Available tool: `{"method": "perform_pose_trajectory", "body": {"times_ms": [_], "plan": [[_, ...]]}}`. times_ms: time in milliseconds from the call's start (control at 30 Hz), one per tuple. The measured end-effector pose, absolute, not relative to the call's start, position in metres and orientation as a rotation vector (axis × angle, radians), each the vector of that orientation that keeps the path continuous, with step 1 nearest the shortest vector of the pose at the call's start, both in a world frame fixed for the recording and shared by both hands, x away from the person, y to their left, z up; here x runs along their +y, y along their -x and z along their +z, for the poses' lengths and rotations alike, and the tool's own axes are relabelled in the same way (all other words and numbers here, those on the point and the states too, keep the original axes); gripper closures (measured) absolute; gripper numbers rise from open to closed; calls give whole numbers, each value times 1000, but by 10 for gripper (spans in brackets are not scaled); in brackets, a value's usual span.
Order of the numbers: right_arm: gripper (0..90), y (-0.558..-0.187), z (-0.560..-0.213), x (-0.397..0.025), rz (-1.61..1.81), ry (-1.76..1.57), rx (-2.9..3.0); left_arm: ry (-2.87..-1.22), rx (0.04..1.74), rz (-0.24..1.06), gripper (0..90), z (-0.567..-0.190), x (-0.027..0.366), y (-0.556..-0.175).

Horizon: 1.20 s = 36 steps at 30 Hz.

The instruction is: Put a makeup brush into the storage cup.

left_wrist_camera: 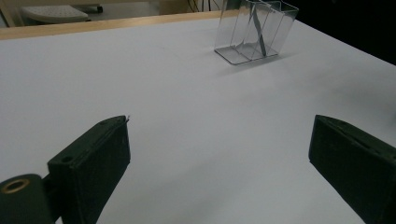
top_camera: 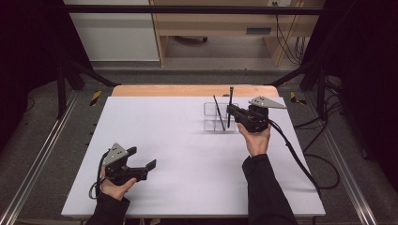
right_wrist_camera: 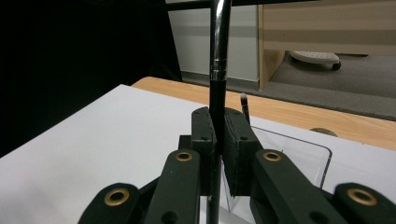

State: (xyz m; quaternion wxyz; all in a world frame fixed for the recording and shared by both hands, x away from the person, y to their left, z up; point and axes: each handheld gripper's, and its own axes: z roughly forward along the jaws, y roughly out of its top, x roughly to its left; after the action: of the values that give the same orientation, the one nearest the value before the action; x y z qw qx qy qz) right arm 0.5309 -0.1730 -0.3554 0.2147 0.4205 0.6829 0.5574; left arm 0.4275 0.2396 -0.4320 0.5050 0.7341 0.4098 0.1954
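Right gripper (right_wrist_camera: 218, 140): jaws clamped on the pen (right_wrist_camera: 218, 70), shaft upright between them.
Pen to holder: clear holder (top_camera: 220, 117) sits directly below and just beyond the gripper; long axis vertical, tip pointing down.
Second pen (top_camera: 218, 112): leans in the holder, just beside.
Left gripper (top_camera: 141, 159): jaws apart, empty, well apart on the counter (top_camera: 178, 159).
Hidden: pen's lower tip, and which compartment lies under it.

The counter (top_camera: 187, 154) is being viewed from above and behind. The clear organizer (left_wrist_camera: 254, 30), far ahead of the left hand-held gripper (left_wrist_camera: 219, 163), is being seen close below the right hand-held gripper (right_wrist_camera: 218, 144).
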Motion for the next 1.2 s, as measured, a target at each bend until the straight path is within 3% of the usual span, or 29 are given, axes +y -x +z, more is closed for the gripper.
{"method": "perform_pose_trajectory", "body": {"times_ms": [1200], "plan": [[844,-589,-359,-165,1549,-1254,1774,-1770,990,491,50,-431,242,-430]]}}
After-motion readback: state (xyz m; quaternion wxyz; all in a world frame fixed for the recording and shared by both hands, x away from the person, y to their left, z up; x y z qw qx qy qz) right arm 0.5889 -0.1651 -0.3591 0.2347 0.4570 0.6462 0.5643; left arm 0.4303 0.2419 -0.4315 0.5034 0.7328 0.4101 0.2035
